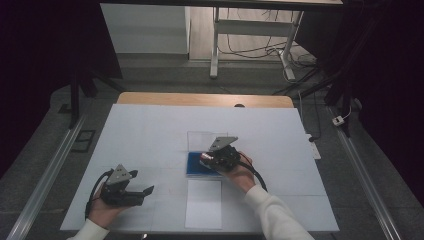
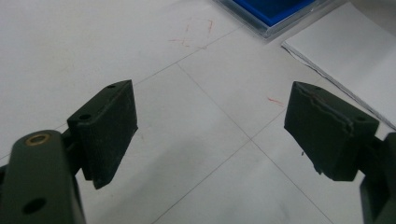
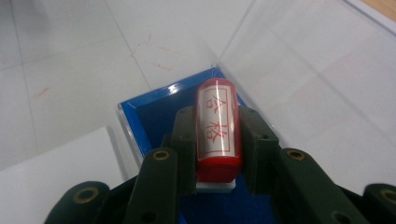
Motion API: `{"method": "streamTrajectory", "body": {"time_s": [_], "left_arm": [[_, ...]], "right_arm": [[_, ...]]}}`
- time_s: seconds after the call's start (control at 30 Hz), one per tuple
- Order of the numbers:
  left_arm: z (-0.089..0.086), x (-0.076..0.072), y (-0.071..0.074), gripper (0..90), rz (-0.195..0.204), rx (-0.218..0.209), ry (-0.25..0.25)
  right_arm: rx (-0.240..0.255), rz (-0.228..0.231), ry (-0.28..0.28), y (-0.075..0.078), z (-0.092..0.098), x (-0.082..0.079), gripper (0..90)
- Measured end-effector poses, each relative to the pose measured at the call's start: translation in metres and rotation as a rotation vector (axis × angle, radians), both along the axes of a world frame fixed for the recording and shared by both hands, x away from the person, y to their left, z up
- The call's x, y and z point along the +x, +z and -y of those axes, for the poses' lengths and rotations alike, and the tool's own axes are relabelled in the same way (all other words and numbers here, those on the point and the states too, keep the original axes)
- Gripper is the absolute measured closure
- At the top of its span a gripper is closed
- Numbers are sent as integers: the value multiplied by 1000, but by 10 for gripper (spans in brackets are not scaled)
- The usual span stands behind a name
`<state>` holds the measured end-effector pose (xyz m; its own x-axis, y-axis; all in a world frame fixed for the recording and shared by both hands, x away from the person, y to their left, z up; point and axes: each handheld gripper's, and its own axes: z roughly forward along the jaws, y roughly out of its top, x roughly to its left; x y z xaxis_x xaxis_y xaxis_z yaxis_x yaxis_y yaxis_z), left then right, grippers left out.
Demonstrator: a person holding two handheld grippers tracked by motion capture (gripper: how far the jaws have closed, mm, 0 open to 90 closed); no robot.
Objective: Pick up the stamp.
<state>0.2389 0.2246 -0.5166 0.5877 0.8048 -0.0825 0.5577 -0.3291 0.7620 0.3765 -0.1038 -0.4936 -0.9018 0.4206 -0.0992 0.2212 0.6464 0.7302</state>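
We hold the red stamp (image 3: 218,130) between the jaws of the right gripper (image 3: 218,140), which pinch it on its two long sides; it lies over the blue ink pad (image 3: 154,116) inside the clear case (image 3: 280,60), a little toward the middle of the table (image 1: 150,130) and nearer to its front edge than to its far edge. To do this step well, we judge that we should keep the stamp straight, press its face flat and evenly on the blue pad, and lift it straight up without dragging. The white sheet (image 1: 203,204) lies just in front of the case, at the front edge of the table, probably for the print. The left gripper (image 2: 210,130) rests near the front left corner with its jaws spread wide and nothing between them; it could steady the case if it slides.
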Motion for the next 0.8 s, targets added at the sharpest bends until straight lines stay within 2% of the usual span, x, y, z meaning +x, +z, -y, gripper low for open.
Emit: {"method": "streamTrajectory", "body": {"time_s": [0.2, 0.37, 0.47, 0.6, 0.8], "left_arm": [[0, 0, 0, 169, 0, -1, 1], [0, 0, 0, 169, 0, 0, 0], [0, 0, 0, 170, 1, 0, 0], [-1, 0, 0, 170, 1, 0, 0], [-1, -1, 0, 171, 0, 1, -2]], "right_arm": [[18, 6, 0, 5, 2, -2, 698], [75, 37, -7, 15, 7, -6, 698], [79, 43, -9, 19, 9, -7, 698], [117, 54, -11, 29, 11, -9, 698], [136, 59, -13, 33, 13, -10, 699]]}}
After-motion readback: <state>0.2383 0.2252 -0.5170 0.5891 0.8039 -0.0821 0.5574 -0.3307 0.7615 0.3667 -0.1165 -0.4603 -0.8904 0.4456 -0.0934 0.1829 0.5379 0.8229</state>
